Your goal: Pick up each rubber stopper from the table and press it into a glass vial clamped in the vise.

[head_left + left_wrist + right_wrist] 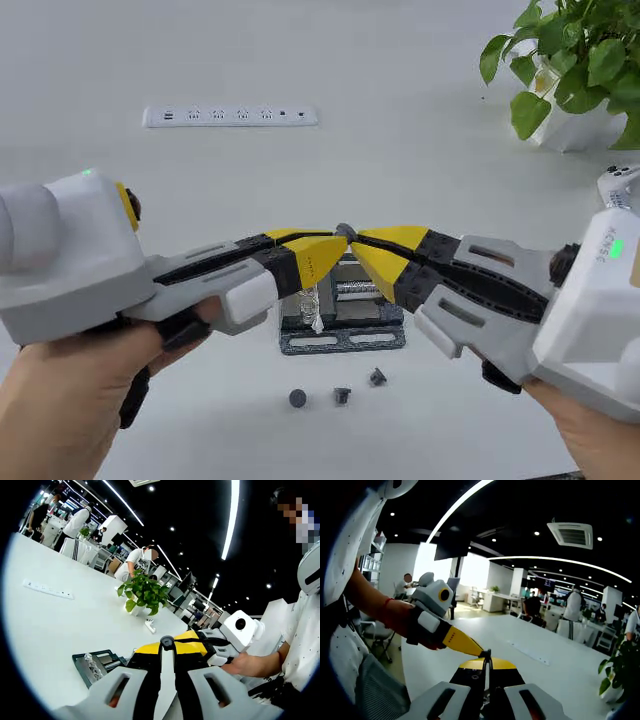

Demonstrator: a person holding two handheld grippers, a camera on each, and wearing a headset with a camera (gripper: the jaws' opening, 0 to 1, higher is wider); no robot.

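In the head view the bodies of both grippers are cut off by the frame edges. The vise is partly covered by their yellow tips, so how the glass vial is seated in it cannot be made out. The left gripper, entering from nine o'clock, is seen clamped on a rubber stopper at its tips, with a narrow wedge of gap shown behind them in the left gripper view. The right gripper, entering from three o'clock, is met tip to tip at that stopper. Its jaws are drawn together to a thin slit, and whether the stopper is nipped by them too cannot be told. The stopper is held in the air at twelve o'clock of the vise. A plain white table is spread beneath, in an open office lit by long ceiling strips. Counted are one vise, one vial, one held stopper, three loose stoppers at six o'clock of the vise, one power strip at eleven o'clock, and one potted plant at two o'clock.
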